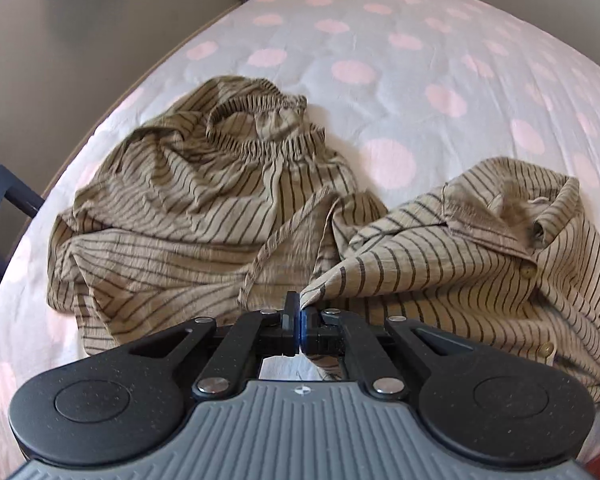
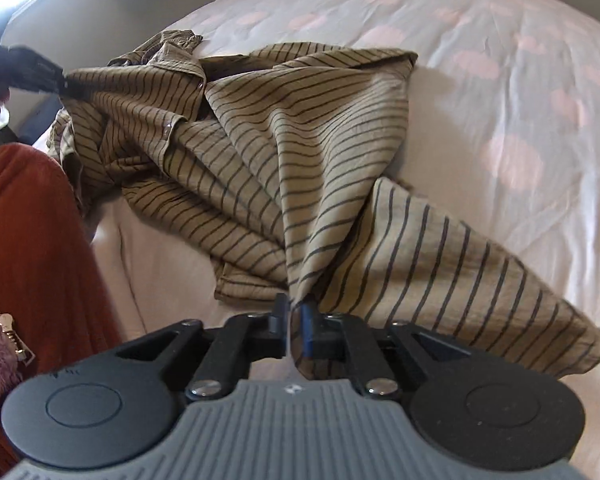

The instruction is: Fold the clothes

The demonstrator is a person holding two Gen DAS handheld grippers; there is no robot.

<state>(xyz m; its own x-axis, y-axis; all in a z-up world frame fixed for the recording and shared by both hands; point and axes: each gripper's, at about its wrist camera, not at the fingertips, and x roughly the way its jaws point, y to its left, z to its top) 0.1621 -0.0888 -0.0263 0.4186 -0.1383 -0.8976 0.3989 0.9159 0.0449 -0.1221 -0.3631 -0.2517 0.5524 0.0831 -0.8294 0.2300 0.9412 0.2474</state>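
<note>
A tan striped button shirt (image 1: 480, 264) lies crumpled on the bed at the right of the left wrist view. My left gripper (image 1: 301, 312) is shut on a corner of its fabric. Tan striped shorts with an elastic waistband (image 1: 204, 200) lie bunched to its left. In the right wrist view the same shirt (image 2: 300, 152) spreads across the bed, and my right gripper (image 2: 295, 312) is shut on a fold of it near the front. The left gripper (image 2: 36, 72) shows at the far left there, pinching the shirt's other edge.
The bed has a white sheet with pink dots (image 1: 420, 60). Its left edge meets a grey wall (image 1: 80, 32), with a dark frame (image 1: 4, 200) below. The person's rust-coloured clothing (image 2: 32, 232) is at the left of the right wrist view.
</note>
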